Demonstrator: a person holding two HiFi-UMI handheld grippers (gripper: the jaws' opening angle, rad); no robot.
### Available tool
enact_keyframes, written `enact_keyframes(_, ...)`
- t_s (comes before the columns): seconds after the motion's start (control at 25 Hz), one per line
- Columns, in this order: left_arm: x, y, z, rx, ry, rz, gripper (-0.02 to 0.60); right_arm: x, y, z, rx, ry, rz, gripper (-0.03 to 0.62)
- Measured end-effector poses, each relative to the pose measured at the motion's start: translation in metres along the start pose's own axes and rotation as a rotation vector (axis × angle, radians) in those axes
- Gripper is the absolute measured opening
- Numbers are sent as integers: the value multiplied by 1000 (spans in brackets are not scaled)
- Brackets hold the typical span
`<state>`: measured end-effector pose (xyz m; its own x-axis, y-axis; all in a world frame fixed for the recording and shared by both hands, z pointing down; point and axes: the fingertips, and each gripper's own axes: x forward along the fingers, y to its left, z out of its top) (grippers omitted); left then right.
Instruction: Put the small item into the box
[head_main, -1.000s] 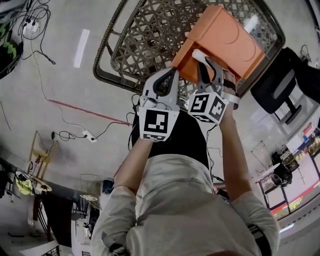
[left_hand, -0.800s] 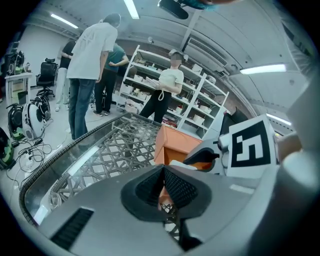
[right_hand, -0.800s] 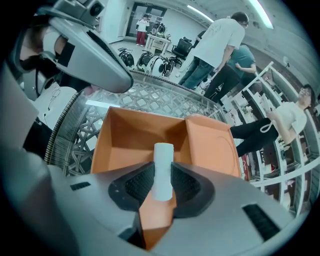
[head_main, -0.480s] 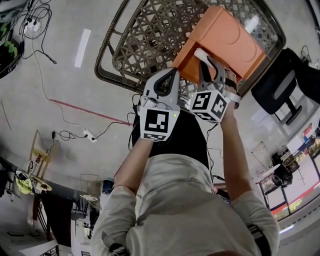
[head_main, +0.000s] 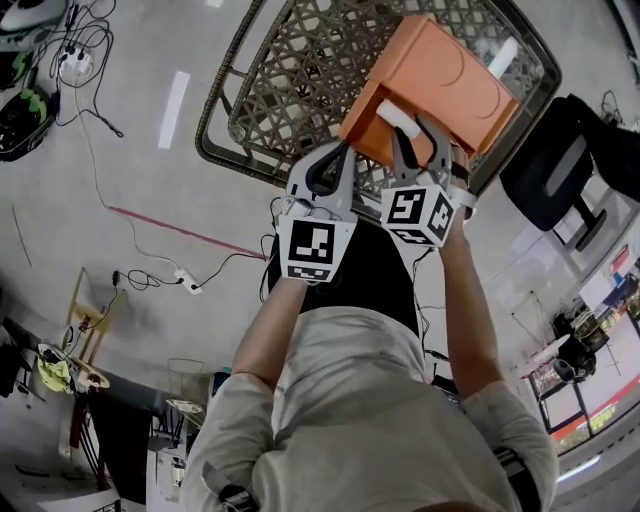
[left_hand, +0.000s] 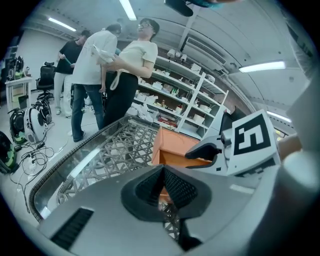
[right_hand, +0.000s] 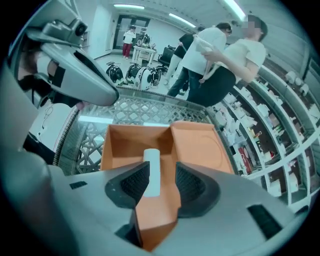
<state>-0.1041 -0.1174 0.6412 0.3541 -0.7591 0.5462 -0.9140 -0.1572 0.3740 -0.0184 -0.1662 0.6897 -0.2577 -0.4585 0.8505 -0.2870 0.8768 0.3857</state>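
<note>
Right gripper (right_hand: 160, 174) had just been spreading its jaws. They stood wide, with the small white stick (right_hand: 152, 169) between them, close against the pad at picture left and clear of the other, so nothing was clamped. Left gripper (left_hand: 162, 186) had its ribbed pads closed on each other with nothing between them.

The stick sat at the centre of the right gripper view, over the open tray of the orange box (right_hand: 127, 145). Whether it had settled on the tray floor could not be told. The box's open lid (right_hand: 200, 145) lay flat to the right, and the box rested on a lattice-woven table (right_hand: 145, 107).

The stick looked smooth and round, so it might cling to the grippy pad and be dragged out on withdrawal, or roll toward the low front wall. The box looked like light, matte card with crisp edges. A nudge from a jaw could slide it across the table's glossy, openwork top.
</note>
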Motion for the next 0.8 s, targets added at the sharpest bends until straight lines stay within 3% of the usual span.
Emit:
enact_keyframes(0.44,-21,-47,45,42,-50,10,8,-96,-44,11,234,-198,-142,95)
enact_keyframes(0.8,-47,-88,78,81,-91,14,8,-166,-52,14,386,-316,-167,25)
